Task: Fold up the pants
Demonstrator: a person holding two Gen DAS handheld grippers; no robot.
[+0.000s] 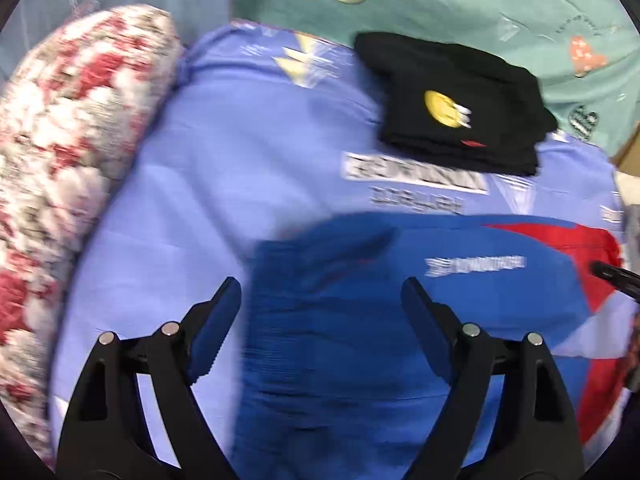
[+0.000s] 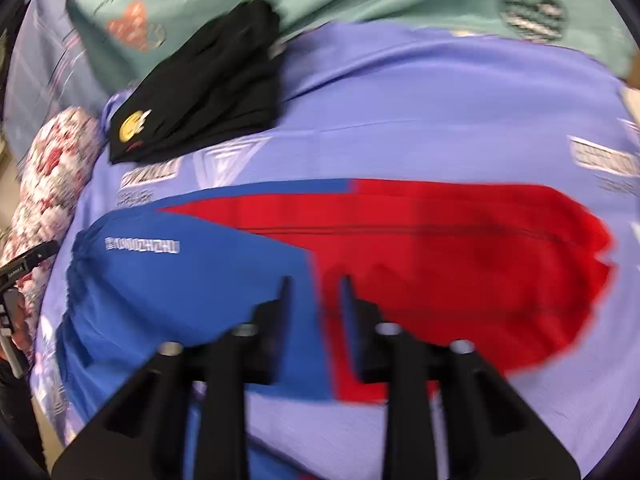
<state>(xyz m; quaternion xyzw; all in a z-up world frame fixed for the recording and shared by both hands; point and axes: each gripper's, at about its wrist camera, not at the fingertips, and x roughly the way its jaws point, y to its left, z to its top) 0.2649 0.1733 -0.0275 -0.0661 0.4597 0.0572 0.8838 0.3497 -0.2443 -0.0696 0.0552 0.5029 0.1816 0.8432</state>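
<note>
Blue-and-red fabric pants (image 2: pixel 320 264) lie spread flat on a lavender-blue printed bedsheet (image 2: pixel 440 112), with both hand-held grippers above them.

The left hand-held gripper (image 1: pixel 322 296) hangs over the blue waistband end of the pants, jaws spread wide and holding nothing. The right hand-held gripper (image 2: pixel 314 292) is over the pants where blue meets red, its jaws narrow with a small gap showing; motion blur hides whether they pinch any cloth, so I cannot tell. A folded black garment with a yellow round patch (image 1: pixel 452 108) sits on the bedsheet beyond the pants, well apart from them. A red-and-white floral quilted pillow (image 1: pixel 68 152) lies off the pants' waistband end, along the sheet's edge. A mint-green patterned cover (image 1: pixel 460 4) lies beyond the black garment.
</note>
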